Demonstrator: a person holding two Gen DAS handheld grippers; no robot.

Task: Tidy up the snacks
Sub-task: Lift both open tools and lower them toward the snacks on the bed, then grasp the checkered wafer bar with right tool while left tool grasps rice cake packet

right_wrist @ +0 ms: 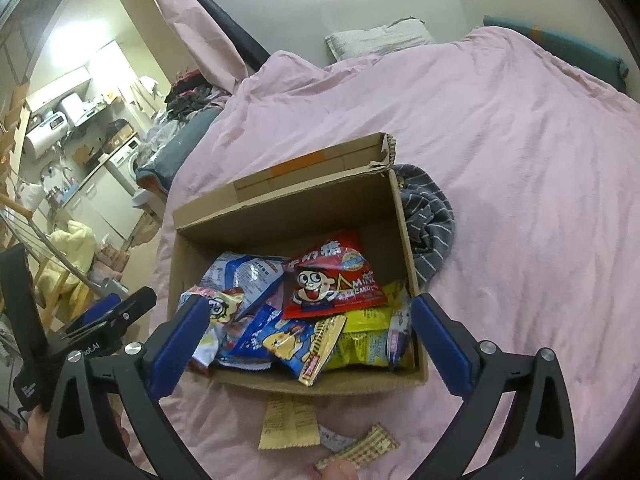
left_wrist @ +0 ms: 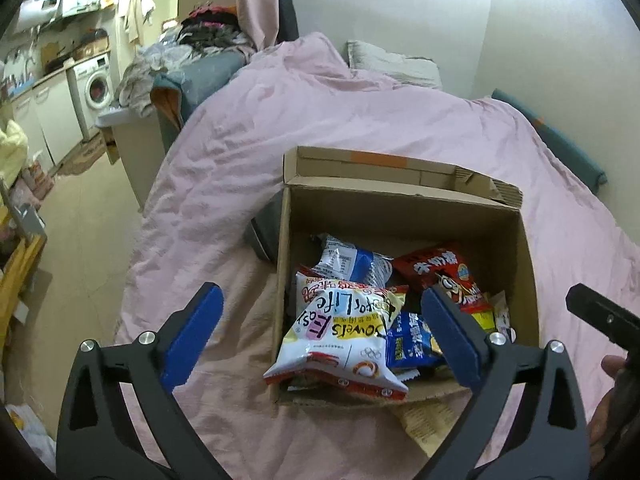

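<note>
Pink bedspread point(right_wrist: 500, 152), cardboard box point(right_wrist: 296, 216) mid-bed, open margins

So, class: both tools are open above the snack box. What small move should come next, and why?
Probably lower the right tool toward the small checked packet on the pink bedding. Both it and the left tool stand open and empty, the cardboard box already holds most snacks, and this packet and a beige packet lie outside it.

Left claw point(left_wrist: 322, 322): blue-padded fingers point(left_wrist: 188, 336) spread wide, nothing between them, angled downward. Right claw point(right_wrist: 306, 338): likewise spread wide and empty, tilted downward, beside the left. Bare hand point(left_wrist: 610, 412) partly visible at frame edge, on the right claw's grip.
</note>
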